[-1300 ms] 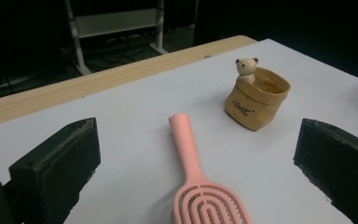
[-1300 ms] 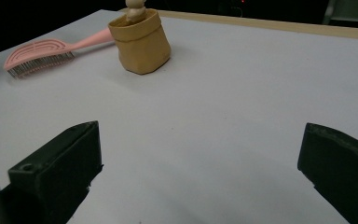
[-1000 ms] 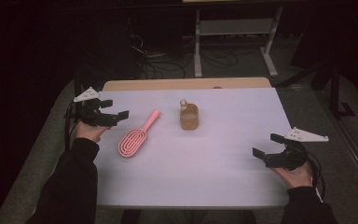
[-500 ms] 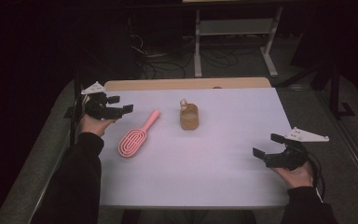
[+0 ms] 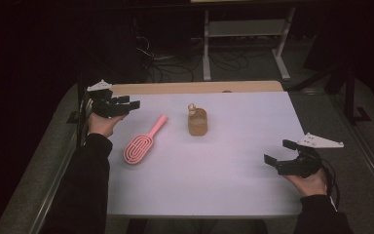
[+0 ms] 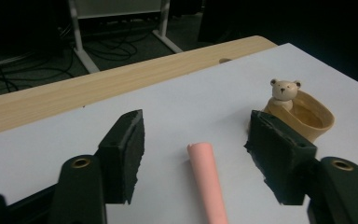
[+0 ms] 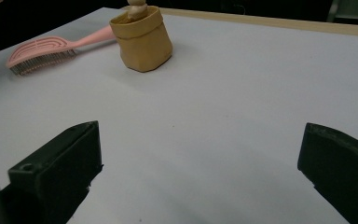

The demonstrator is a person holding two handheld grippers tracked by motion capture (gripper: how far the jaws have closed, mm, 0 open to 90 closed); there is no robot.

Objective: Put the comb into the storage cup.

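Tongs on both sides were gaping, empty. Left tongs (image 6: 193,154) straddled the pink hairbrush (image 5: 142,142) handle; the bear cup (image 6: 298,109) sat just past one jaw, so closing crooked could've bumped it. Right tongs (image 5: 285,155) hung well away.

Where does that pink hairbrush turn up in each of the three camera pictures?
High view: pink hairbrush lies left of centre on the white table.
Left gripper view: its handle end shows at bottom centre, between the jaws.
Right gripper view: it lies top left.
Shared landmark: the tan bear cup, beside the handle end.
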